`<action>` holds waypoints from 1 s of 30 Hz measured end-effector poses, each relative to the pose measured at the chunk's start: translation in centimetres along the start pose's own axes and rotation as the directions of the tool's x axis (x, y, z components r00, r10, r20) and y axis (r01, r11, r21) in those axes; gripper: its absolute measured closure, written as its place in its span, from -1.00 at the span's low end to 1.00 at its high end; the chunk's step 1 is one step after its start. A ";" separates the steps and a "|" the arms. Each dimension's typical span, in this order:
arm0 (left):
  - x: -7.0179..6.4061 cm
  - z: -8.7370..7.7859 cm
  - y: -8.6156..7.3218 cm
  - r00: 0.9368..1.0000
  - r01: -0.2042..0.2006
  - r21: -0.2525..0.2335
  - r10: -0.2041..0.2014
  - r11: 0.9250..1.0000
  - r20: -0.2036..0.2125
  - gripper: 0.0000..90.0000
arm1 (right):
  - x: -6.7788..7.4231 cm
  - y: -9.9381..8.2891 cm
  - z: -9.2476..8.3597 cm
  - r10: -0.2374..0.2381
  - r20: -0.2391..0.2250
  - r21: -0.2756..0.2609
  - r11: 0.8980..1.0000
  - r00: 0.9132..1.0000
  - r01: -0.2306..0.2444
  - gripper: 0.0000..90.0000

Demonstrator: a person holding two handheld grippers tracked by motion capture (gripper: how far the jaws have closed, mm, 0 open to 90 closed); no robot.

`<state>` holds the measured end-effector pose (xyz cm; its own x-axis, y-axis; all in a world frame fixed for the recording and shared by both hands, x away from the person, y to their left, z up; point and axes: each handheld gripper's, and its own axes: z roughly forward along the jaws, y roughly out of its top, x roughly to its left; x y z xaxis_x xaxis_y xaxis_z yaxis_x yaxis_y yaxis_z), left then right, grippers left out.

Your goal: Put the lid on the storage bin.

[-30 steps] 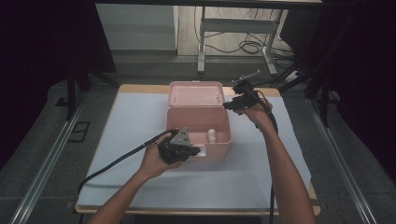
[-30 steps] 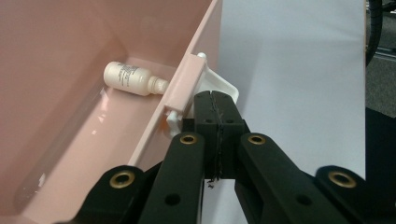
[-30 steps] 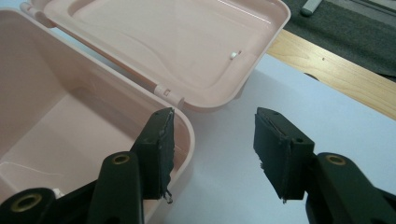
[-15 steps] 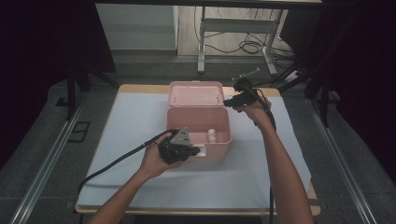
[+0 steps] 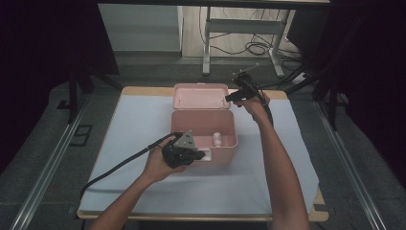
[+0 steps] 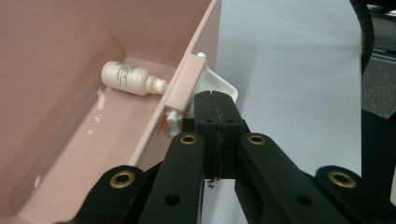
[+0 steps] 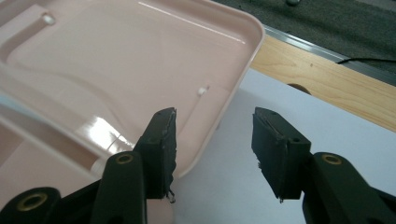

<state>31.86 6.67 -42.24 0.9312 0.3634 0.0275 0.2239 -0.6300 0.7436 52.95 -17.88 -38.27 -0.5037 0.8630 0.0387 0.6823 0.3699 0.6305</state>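
Fingers [image 6: 215, 122] of left gripper [image 5: 184, 152] seen pressed together, tips touching white latch [image 6: 218, 88] on front wall of pink box [image 5: 203, 125]. Fingers [image 7: 163, 140] of right gripper [image 5: 233, 97] seen spread, just closing slightly, nothing gripped; edge of opened lid [image 5: 200, 96] lies between them, untouched. Box placed mid tabletop [image 5: 139, 124] on white sheet, lid laid back. Small cream bottle [image 6: 131, 78] lying on its side on box floor, near front wall.

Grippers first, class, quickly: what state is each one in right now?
Left gripper: jaws shut, at the white latch of the pink box.
Right gripper: jaws open, just been closing, lid edge between them.
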 end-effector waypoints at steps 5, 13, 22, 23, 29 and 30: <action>-0.1 0.0 0.0 1.000 0.004 0.001 -0.004 1.000 -0.003 1.00 | -0.3 0.8 1.1 0.023 0.007 0.011 1.000 1.000 -0.023 0.19; -0.1 0.0 0.0 1.000 0.005 0.001 -0.005 1.000 -0.006 1.00 | -0.8 1.6 2.9 0.059 0.031 0.034 0.998 0.998 -0.060 0.31; -0.1 0.0 0.0 1.000 0.004 0.000 -0.004 1.000 -0.006 1.00 | -0.7 2.4 4.2 0.101 0.046 0.025 0.994 0.994 -0.102 0.41; -0.1 0.0 0.0 1.000 0.005 0.000 -0.005 1.000 -0.006 1.00 | -0.7 2.4 4.3 0.103 0.048 0.026 0.994 0.994 -0.104 0.42; -0.1 0.0 0.0 1.000 0.005 0.000 -0.005 1.000 -0.007 1.00 | -0.9 2.2 5.2 0.134 0.049 0.043 0.990 0.990 -0.136 0.48; -0.1 0.0 0.0 1.000 0.005 0.000 -0.005 1.000 -0.006 1.00 | -1.1 2.2 5.3 0.148 0.047 0.045 0.988 0.988 -0.151 0.52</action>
<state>31.78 6.63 -42.26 0.9283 0.3708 0.0282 0.2283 -0.6282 0.7438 57.82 -16.21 -41.03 -0.3712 0.9237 0.0953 0.7735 0.2508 0.5821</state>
